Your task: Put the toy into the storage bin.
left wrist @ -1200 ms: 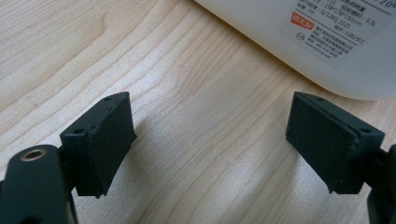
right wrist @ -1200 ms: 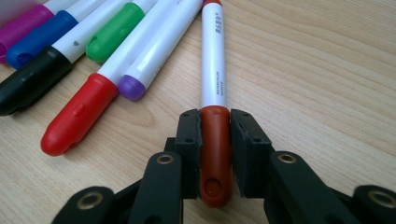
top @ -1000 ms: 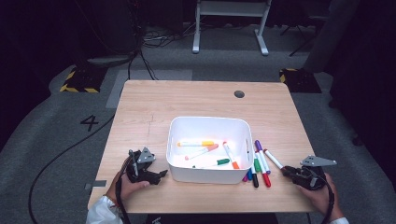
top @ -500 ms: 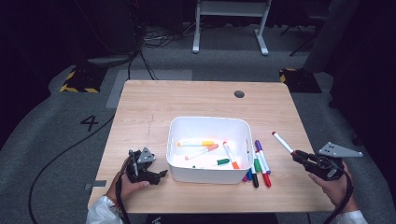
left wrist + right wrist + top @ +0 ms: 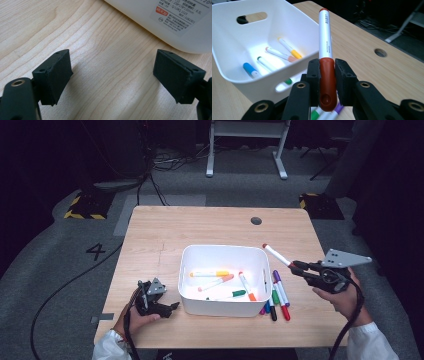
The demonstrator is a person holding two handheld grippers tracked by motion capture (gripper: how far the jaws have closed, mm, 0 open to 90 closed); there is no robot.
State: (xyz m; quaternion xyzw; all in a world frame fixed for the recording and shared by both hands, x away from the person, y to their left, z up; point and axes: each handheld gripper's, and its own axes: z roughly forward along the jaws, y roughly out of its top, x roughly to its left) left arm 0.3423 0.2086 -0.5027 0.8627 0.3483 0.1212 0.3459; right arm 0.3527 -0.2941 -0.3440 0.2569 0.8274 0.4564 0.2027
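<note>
While the left tongs [image 5: 172,307] rest open on the tabletop [image 5: 165,240], the right tongs [image 5: 295,265] grip a red marker [image 5: 275,254] above the white bin's [image 5: 220,251] rim, four markers [image 5: 220,283] inside, five loose markers [image 5: 276,295] remaining beside it.

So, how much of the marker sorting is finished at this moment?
Several markers already lie in the white bin. The right gripper holds a red marker above the table, not yet dropped in. A few markers remain beside the bin. The left gripper rests open.
</note>
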